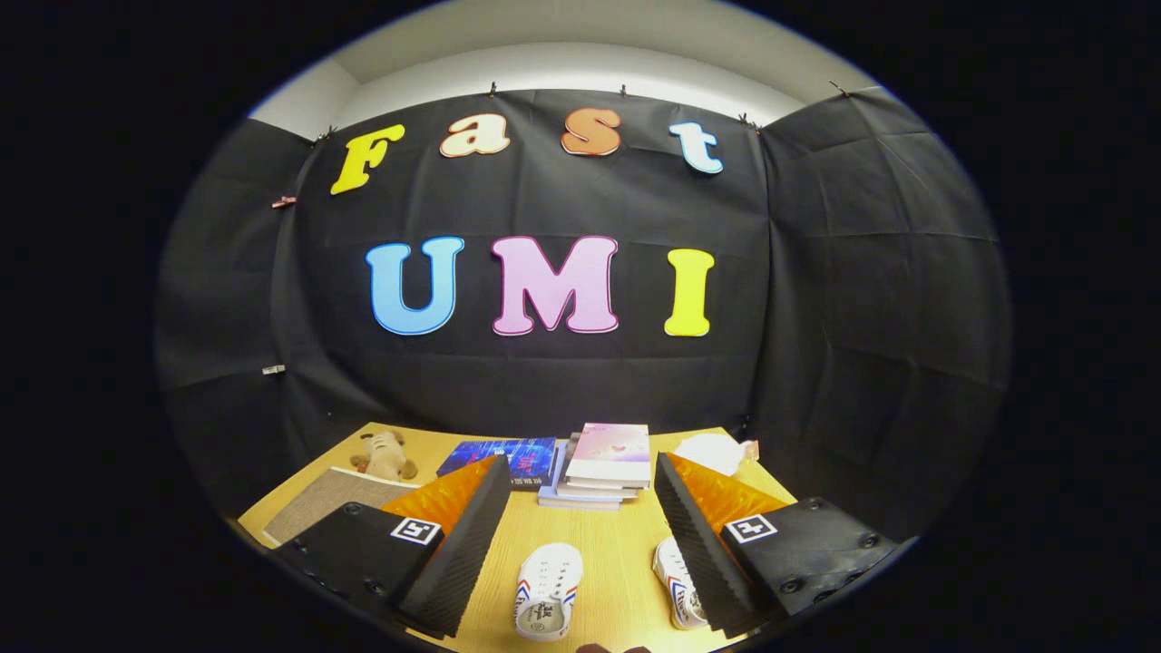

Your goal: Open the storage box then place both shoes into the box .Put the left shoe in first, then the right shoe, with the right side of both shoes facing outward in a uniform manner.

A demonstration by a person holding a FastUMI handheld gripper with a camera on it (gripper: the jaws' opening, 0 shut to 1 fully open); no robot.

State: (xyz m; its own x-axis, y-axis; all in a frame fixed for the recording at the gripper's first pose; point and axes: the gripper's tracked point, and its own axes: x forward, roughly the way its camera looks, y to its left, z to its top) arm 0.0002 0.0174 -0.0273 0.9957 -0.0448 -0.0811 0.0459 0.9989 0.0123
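Two small white shoes with red and blue side stripes lie on the wooden table [617,553]. One shoe [547,589] rests between my fingers, its toe pointing away from me. The other shoe [676,580] lies to its right, partly hidden behind my right finger [694,535]. My gripper [580,472] hovers above them, open, with nothing between its fingers.
A stack of books [603,467] sits just beyond the fingertips, with a blue book [503,456] to its left. A plush toy [385,455] and a grey mat [322,503] lie at the far left. A white packet [712,451] lies at the far right.
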